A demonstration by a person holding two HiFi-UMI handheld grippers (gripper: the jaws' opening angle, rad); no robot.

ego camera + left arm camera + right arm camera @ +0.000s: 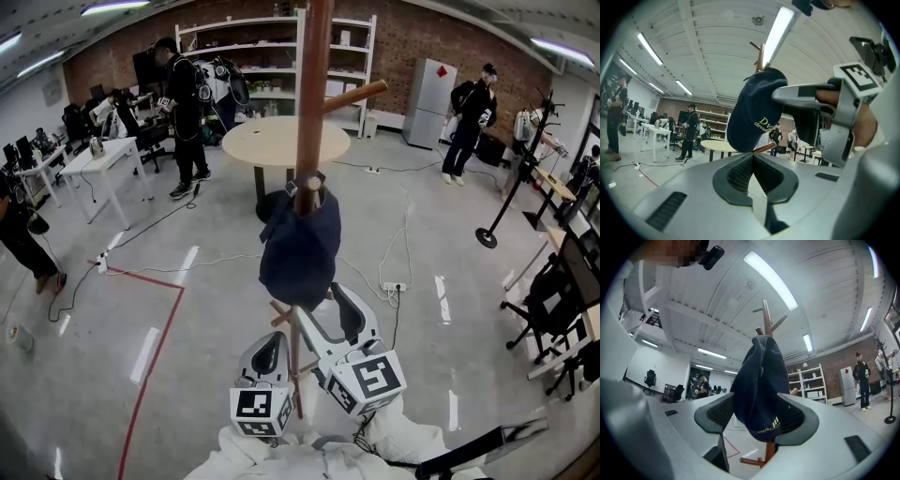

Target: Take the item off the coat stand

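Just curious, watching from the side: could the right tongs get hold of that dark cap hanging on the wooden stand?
Probably yes. The right tongs stand open with the cap hanging right between them, and nothing blocks the way.

Grey polished floor (225, 319) with a red tape line (153, 370); brick wall (412, 37) behind white shelves (267, 56) and a fridge (429, 89). A round table (272, 141) stands mid-room (white desks (98, 155) off left). Strip lights (771, 281) on the white ceiling (717, 296).

left hand-held gripper (751, 159): jaws apparently together | right hand-held gripper (757, 416): jaws wide apart
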